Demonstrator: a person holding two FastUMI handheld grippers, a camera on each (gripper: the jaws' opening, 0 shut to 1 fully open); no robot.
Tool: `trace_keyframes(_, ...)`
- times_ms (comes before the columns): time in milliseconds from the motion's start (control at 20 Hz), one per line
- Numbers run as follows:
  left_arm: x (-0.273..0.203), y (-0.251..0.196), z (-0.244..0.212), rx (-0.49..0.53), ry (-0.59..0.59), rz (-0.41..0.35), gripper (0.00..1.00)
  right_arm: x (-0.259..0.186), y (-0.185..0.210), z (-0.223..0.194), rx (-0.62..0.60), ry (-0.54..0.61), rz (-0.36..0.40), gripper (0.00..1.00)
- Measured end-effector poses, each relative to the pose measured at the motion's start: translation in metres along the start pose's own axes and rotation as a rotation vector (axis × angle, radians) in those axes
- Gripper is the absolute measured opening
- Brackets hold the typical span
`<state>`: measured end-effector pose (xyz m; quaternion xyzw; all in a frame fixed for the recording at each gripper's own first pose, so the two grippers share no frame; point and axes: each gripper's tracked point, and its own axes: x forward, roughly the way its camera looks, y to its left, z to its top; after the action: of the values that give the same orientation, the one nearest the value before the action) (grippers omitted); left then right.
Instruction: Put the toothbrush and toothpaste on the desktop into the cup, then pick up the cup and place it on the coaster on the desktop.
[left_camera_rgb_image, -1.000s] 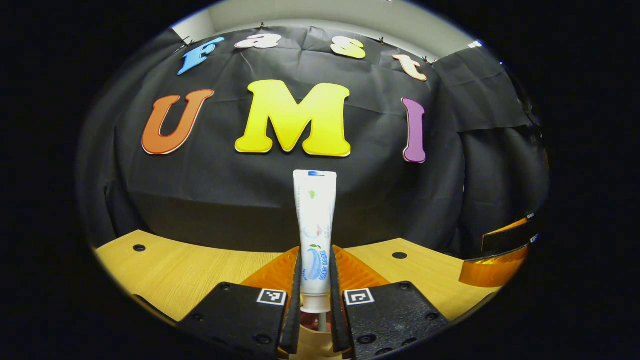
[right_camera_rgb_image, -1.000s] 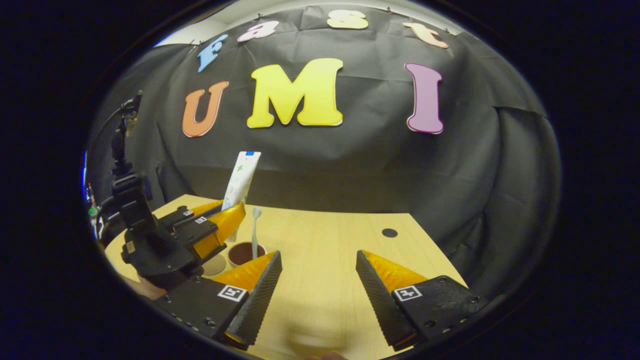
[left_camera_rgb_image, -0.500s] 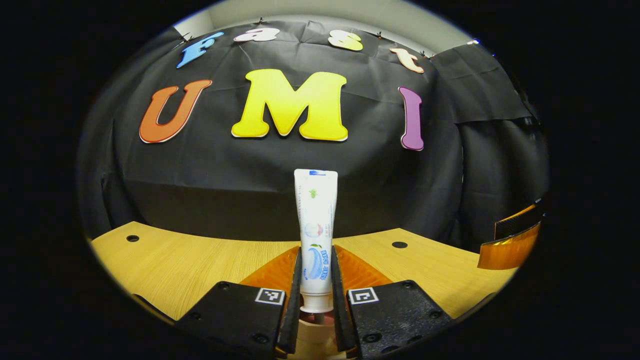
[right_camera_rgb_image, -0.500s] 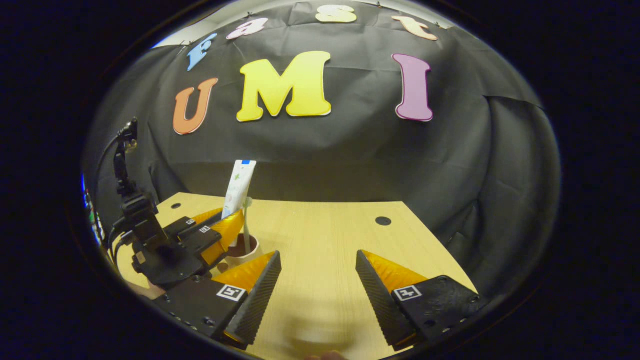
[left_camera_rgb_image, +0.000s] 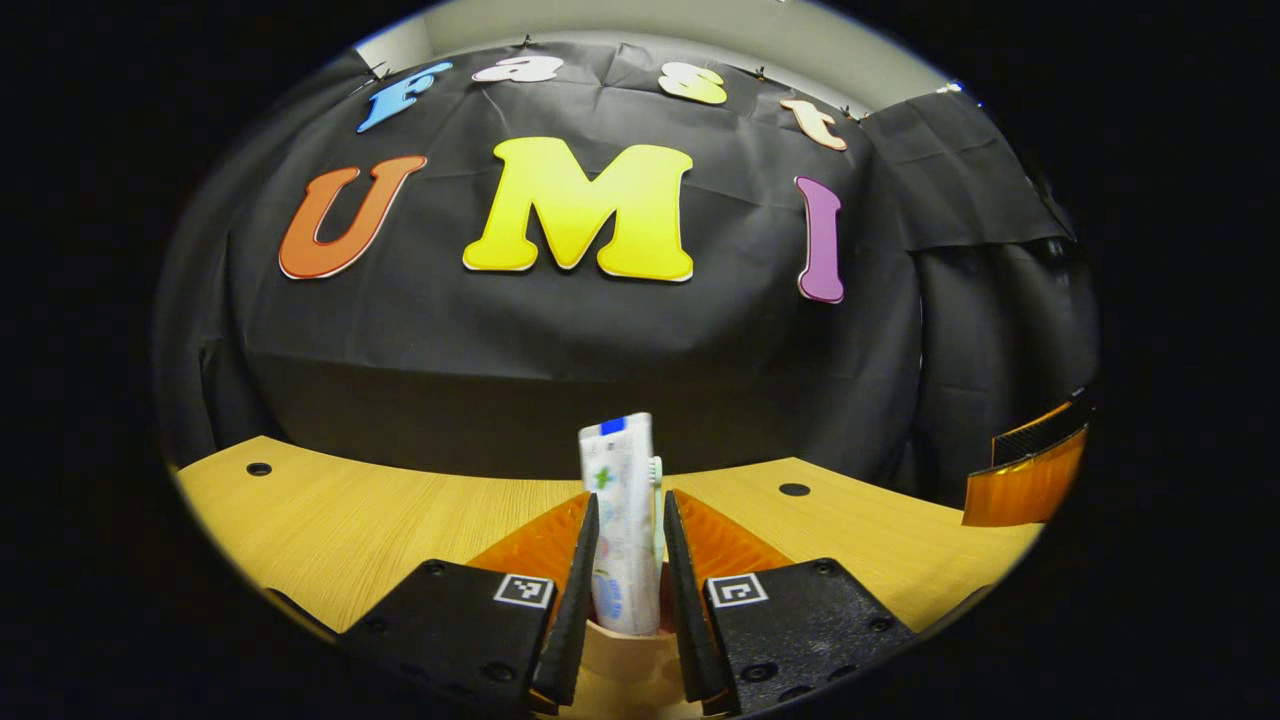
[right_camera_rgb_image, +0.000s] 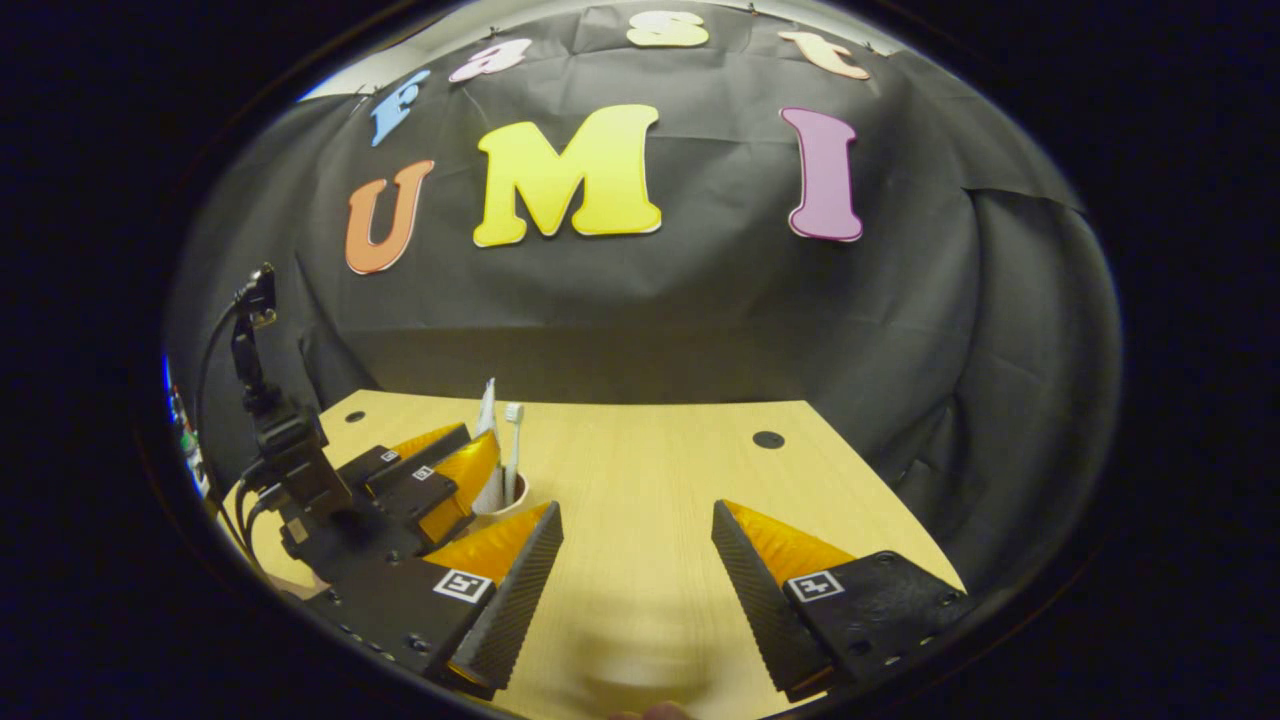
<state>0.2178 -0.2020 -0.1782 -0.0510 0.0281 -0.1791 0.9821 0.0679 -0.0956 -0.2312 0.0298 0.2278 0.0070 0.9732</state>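
- In the left gripper view, your left gripper (left_camera_rgb_image: 622, 560) stands low over the cup (left_camera_rgb_image: 625, 650), and its two fingers are close beside the toothpaste (left_camera_rgb_image: 622, 520), one on each side.
- From this picture I cannot tell if both fingers really press on the tube or only stand next to it.
- The toothpaste stands nearly upright with its lower end inside the cup, and its flat crimped end points up.
- Just behind the tube, on its right side, the head of the toothbrush (left_camera_rgb_image: 656, 470) looks out; it also rises from the cup.
- In the right gripper view, the cup (right_camera_rgb_image: 505, 507) sits on the wooden desktop (right_camera_rgb_image: 640, 470), and the toothpaste (right_camera_rgb_image: 487, 440) and the toothbrush (right_camera_rgb_image: 512, 450) stand together in it, side by side.
- The left gripper (right_camera_rgb_image: 440, 470) is around the cup from the left of that view, touching or almost touching the tube.
- Your right gripper (right_camera_rgb_image: 636, 560) is spread wide and holds nothing; it hangs over bare desktop, to the right of the cup and well apart from it.
- In the left gripper view, one finger of the right gripper (left_camera_rgb_image: 1025, 465) appears far to the right of the cup.
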Motion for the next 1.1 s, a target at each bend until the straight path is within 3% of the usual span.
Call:
trace_keyframes(200,-0.013,-0.001,0.008,-0.016,0.004,-0.004,0.42,-0.002,0.003,-0.002,0.011,0.013,0.000,0.92)
trace_keyframes(300,-0.026,0.002,0.014,-0.026,0.016,0.008,0.57,-0.003,0.005,-0.003,0.018,0.033,-0.008,0.94)
trace_keyframes(350,-0.033,0.003,0.018,-0.029,0.020,0.016,0.73,-0.003,0.005,-0.003,0.017,0.037,-0.014,0.94)
trace_keyframes(450,-0.047,0.012,0.023,-0.015,0.038,0.048,0.96,-0.002,0.008,0.000,0.009,0.041,-0.031,0.94)
trace_keyframes(750,-0.097,0.049,0.050,-0.042,0.089,0.160,0.98,0.000,0.034,-0.001,-0.007,0.124,-0.031,0.94)
trace_keyframes(1100,-0.150,0.087,0.085,-0.067,0.129,0.248,0.98,0.013,0.081,-0.015,-0.032,0.314,0.017,0.94)
